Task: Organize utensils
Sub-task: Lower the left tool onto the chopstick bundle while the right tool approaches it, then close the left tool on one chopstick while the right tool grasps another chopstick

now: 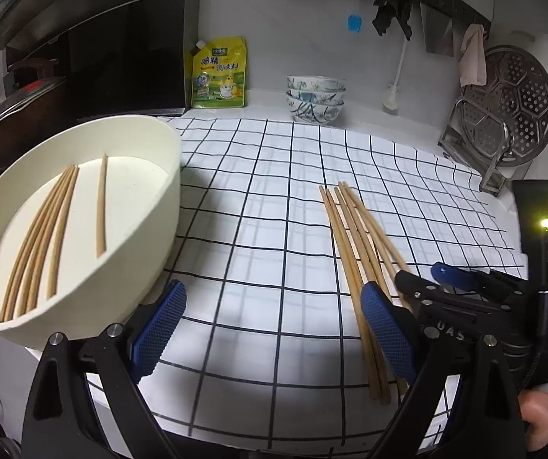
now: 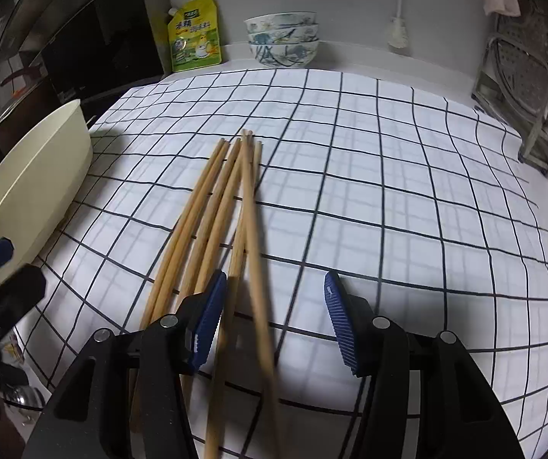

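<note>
Loose wooden chopsticks [image 2: 212, 206] lie bundled on the checked cloth [image 2: 388, 191], tips fanned toward the back wall. Right gripper [image 2: 272, 317]: jaws apart, 2 sticks running between the pads; the left pad [image 2: 207, 321] sits against the bundle, but whether it presses I cannot tell. Nothing lifted. Left gripper [image 1: 270, 329]: jaws wide, empty, over bare cloth between the cream tub [image 1: 132, 229] and the loose bundle. Inside the tub: a cluster of chopsticks [image 1: 40, 237] plus 1 lying apart. Tub wall stands just beside the left gripper's left pad. At the back: yellow seasoning pouch [image 1: 218, 72], stacked patterned bowls [image 1: 315, 97], perforated steamer plate [image 1: 519, 99] on a rack at right.
</note>
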### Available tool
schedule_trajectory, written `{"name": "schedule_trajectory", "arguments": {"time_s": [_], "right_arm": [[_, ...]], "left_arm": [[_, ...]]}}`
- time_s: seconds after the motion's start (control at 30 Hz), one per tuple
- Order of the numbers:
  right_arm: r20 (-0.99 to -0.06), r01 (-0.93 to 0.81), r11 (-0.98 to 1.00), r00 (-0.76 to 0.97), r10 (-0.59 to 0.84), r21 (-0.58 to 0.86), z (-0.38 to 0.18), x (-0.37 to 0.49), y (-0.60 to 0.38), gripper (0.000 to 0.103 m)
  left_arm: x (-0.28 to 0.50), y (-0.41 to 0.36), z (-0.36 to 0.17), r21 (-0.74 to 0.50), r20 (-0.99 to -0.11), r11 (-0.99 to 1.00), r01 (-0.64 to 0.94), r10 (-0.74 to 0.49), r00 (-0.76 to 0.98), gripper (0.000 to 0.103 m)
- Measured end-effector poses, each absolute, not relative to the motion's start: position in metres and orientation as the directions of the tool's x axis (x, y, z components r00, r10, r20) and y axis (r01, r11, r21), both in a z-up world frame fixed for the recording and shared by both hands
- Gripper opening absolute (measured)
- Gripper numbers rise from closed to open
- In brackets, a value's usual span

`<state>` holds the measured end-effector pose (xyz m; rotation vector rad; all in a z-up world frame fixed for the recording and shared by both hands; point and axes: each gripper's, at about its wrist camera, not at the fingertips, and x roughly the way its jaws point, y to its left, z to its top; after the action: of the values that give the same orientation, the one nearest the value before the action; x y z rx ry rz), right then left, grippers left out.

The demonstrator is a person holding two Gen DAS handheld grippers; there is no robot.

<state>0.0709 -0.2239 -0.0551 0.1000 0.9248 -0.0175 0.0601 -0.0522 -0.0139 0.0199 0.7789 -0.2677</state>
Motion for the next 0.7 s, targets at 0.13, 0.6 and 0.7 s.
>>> {"name": "schedule_trajectory", "arguments": {"time_s": [0.13, 0.6, 0.7], "right_arm": [[-0.795, 0.082, 0.991, 0.605, 0.032, 0.103, -0.055, 0.068, -0.236, 0.051], [-0.787, 0.131, 0.974, 0.614, 0.066, 0.184, -0.055, 0.06, -0.274, 0.051], [-0.789, 0.127, 0.979, 0.612, 0.051, 0.162, -0.055, 0.06, -0.272, 0.051]], "left_arm": [[0.067, -0.06, -0.025, -0.088, -0.707, 0.969, 0.231, -0.225, 0.671, 0.091], [0.075, -0.083, -0.051, -0.059, -0.747, 0.976, 0.211, -0.183, 0.639, 0.091], [0.074, -0.087, -0.053, -0.047, -0.749, 0.975, 0.216, -0.177, 0.638, 0.091]]}}
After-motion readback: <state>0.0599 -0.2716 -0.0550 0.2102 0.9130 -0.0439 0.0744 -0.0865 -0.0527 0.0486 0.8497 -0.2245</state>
